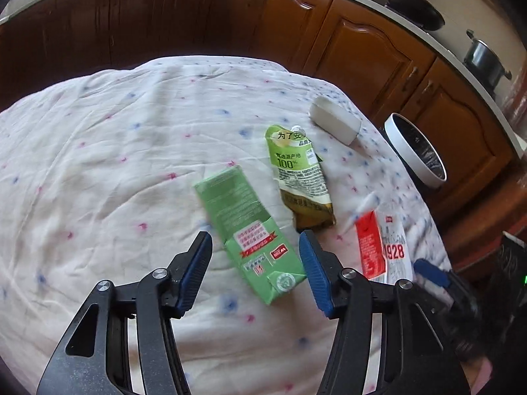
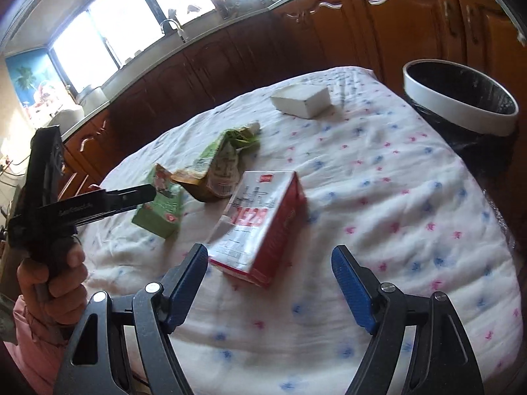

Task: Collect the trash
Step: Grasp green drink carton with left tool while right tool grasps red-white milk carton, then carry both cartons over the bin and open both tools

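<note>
Left gripper (image 1: 255,242) stood open astride the green carton (image 1: 248,233), pads seemingly not touching it. Right gripper (image 2: 270,258) gaped before the red carton (image 2: 260,227). Beyond lay a crumpled pouch (image 1: 301,177) and white box (image 2: 304,100) on the cloth (image 1: 98,164); bin (image 2: 461,98) beside.

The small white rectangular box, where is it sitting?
The small white rectangular box lies at the far end of the cloth-covered table, beyond the crumpled green pouch, near the white-rimmed bin.
</note>
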